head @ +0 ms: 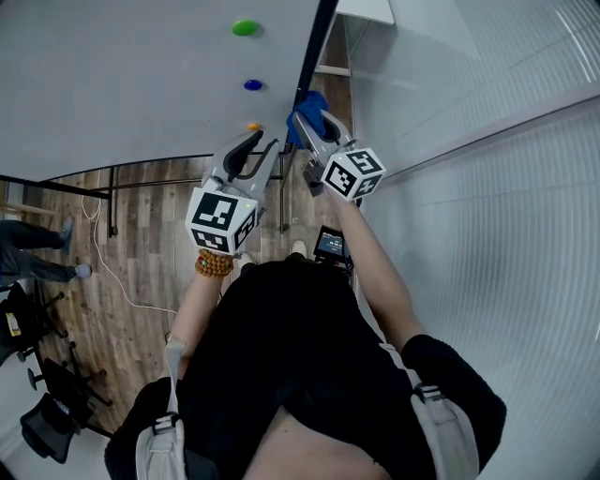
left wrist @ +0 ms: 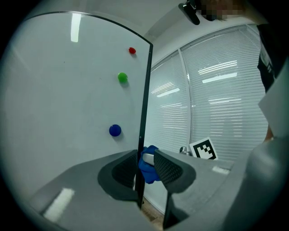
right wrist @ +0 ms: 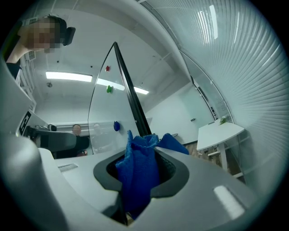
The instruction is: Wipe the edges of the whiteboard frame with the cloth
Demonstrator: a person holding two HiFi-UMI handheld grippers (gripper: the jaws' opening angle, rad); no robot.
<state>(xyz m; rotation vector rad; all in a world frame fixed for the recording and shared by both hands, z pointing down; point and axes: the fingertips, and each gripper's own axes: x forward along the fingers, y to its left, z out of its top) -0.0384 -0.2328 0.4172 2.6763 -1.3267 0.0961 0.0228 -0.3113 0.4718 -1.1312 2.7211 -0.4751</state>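
Board: a whiteboard (head: 122, 75) with a dark whiteboard frame (left wrist: 145, 90) down its side edge, and a green magnet (head: 245, 27), a blue magnet (head: 253, 84) and an orange magnet (head: 253, 126) near that edge.
Room: wood-plank floor (head: 131, 272) below the board, slatted blinds (head: 487, 187) along the wall to the right, and office chairs (head: 47, 422) in the lower left corner.
Left gripper (left wrist: 145, 168): raised to the frame with its jaws a little apart and the frame's edge running between them. The left pad lies against the frame and the right pad stands just off it.
Right gripper (right wrist: 141, 169): held just beyond the left one at the same edge, jaws clamped on the blue cloth (right wrist: 137, 180), which bunches up out of them against the frame.
Only in the left gripper view: a red magnet (left wrist: 132, 50) above the green one.
Only in the right gripper view: a white table (right wrist: 221, 133) behind the board.
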